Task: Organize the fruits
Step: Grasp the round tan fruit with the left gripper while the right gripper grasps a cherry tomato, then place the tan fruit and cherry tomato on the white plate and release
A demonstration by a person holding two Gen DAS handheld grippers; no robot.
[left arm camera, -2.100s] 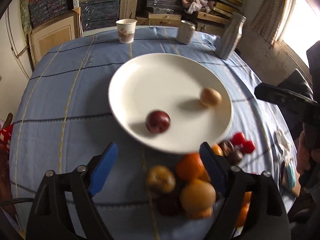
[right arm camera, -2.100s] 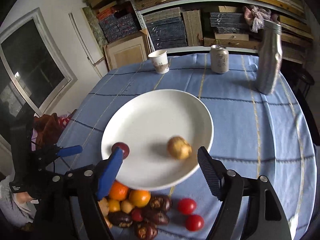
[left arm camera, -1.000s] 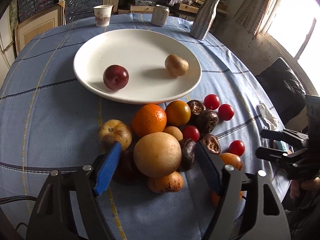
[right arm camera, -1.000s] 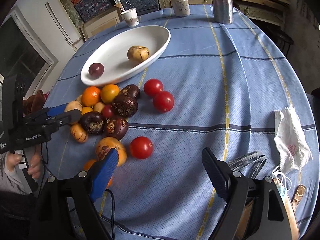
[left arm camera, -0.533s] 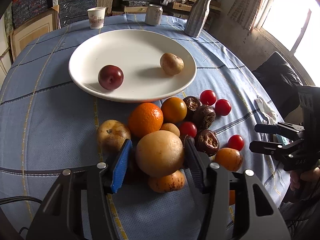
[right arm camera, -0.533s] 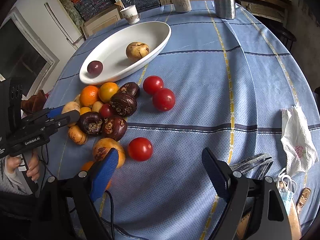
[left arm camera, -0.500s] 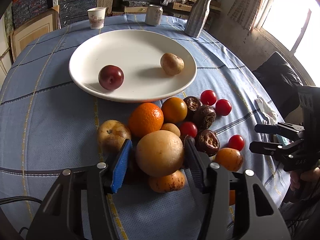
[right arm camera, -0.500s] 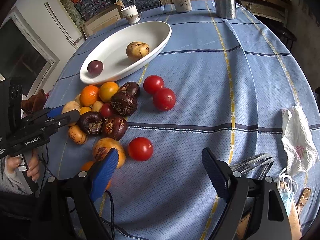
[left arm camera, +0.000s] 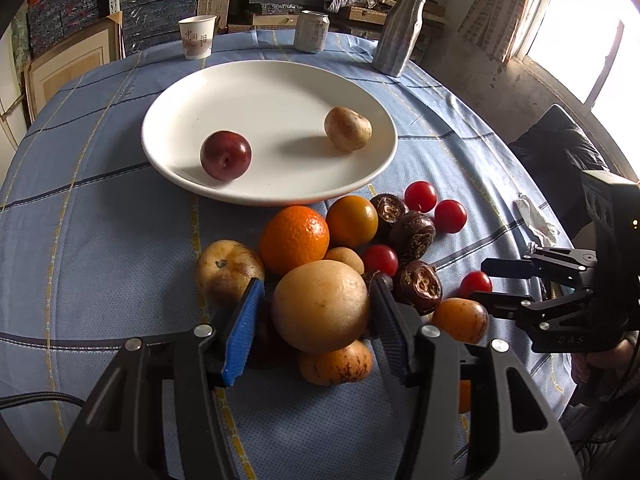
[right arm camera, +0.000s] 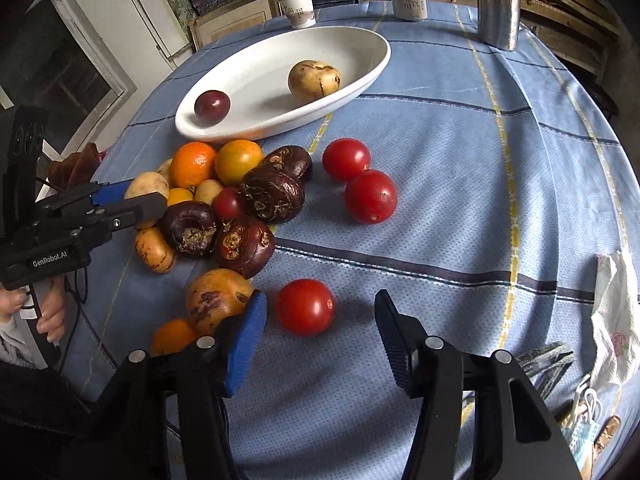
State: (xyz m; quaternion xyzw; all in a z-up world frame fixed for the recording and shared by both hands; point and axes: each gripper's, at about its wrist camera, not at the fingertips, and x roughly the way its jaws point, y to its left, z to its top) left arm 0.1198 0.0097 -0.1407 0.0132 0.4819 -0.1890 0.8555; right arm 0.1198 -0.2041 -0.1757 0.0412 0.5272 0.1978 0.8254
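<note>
White plate [left arm camera: 180, 120]: oval, shallow, at 12 o'clock on the desk; holds one dark red plum [left arm camera: 225, 155] at its 8 o'clock and one tan, blotched round fruit [left arm camera: 347, 128] at its 3 o'clock, well apart.

Fruit heap, touching the plate's 6 o'clock rim: large tan round fruit [left arm camera: 320, 306] uppermost; orange [left arm camera: 294, 234]; smaller orange-yellow fruit [left arm camera: 352, 221]; wrinkled dark brown-purple fruits [right arm camera: 272, 195].

Tomatoes: pair [right arm camera: 370, 196] touching, at the heap's 3 o'clock; one [right arm camera: 305, 306] alone at 6 o'clock.
</note>
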